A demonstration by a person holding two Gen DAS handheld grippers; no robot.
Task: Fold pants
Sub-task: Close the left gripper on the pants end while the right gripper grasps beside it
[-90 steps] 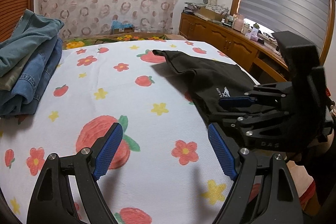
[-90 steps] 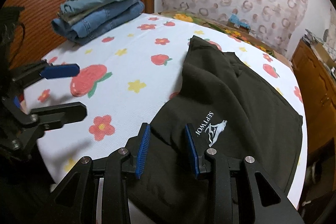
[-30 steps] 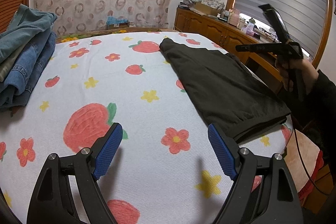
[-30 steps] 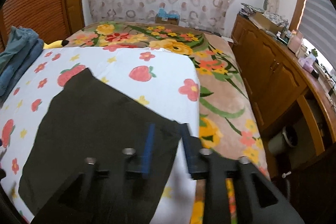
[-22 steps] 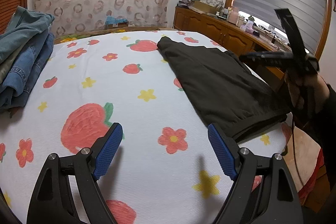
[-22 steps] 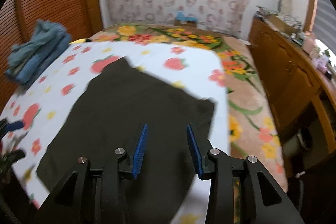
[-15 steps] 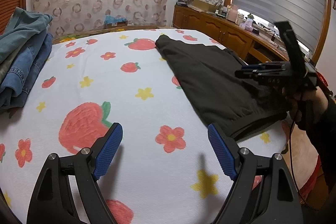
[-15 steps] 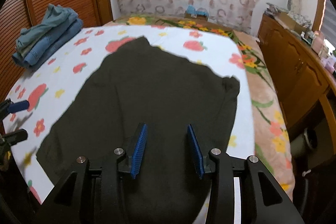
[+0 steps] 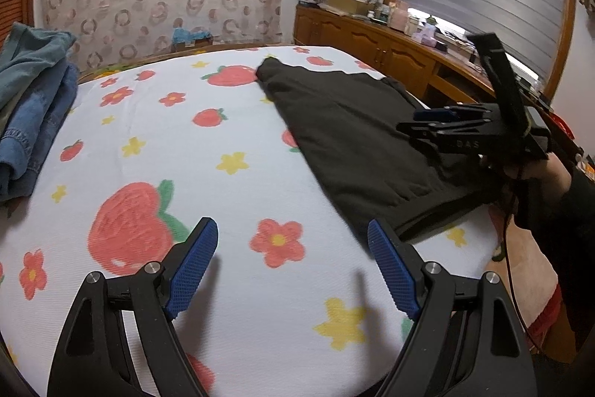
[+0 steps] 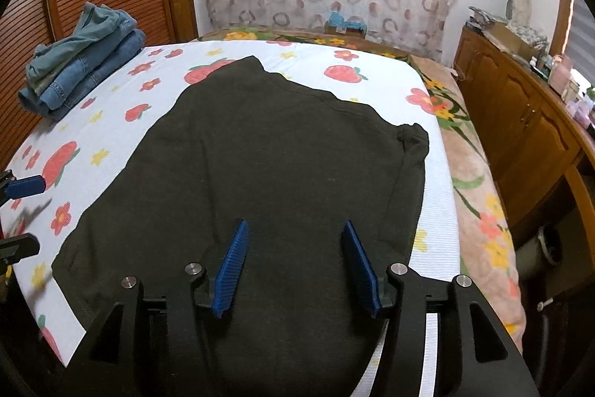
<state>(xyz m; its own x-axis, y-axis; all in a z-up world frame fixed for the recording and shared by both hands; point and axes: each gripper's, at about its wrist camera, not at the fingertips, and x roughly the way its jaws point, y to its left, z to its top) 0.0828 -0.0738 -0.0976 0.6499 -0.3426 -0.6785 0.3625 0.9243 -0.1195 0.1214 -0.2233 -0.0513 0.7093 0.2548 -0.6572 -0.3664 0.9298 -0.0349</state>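
Black pants (image 10: pixel 282 166) lie spread flat on the strawberry-print sheet (image 10: pixel 122 92), folded lengthwise, with a bunched waistband at the right edge. They also show in the left wrist view (image 9: pixel 357 133) on the right side of the bed. My right gripper (image 10: pixel 293 263) is open and empty, hovering over the near end of the pants; it also shows in the left wrist view (image 9: pixel 442 121). My left gripper (image 9: pixel 293 259) is open and empty above the bare sheet (image 9: pixel 223 196), left of the pants' near corner.
A stack of folded jeans (image 10: pixel 81 62) sits at the far left of the bed, also in the left wrist view (image 9: pixel 26 106). A wooden cabinet (image 10: pixel 520 121) with clutter runs along the right. A floral rug (image 10: pixel 479 196) lies between bed and cabinet.
My right gripper has swung round over the near end of the pants and opened wider. The pants now lie flat with no logo showing. My left gripper has barely moved.
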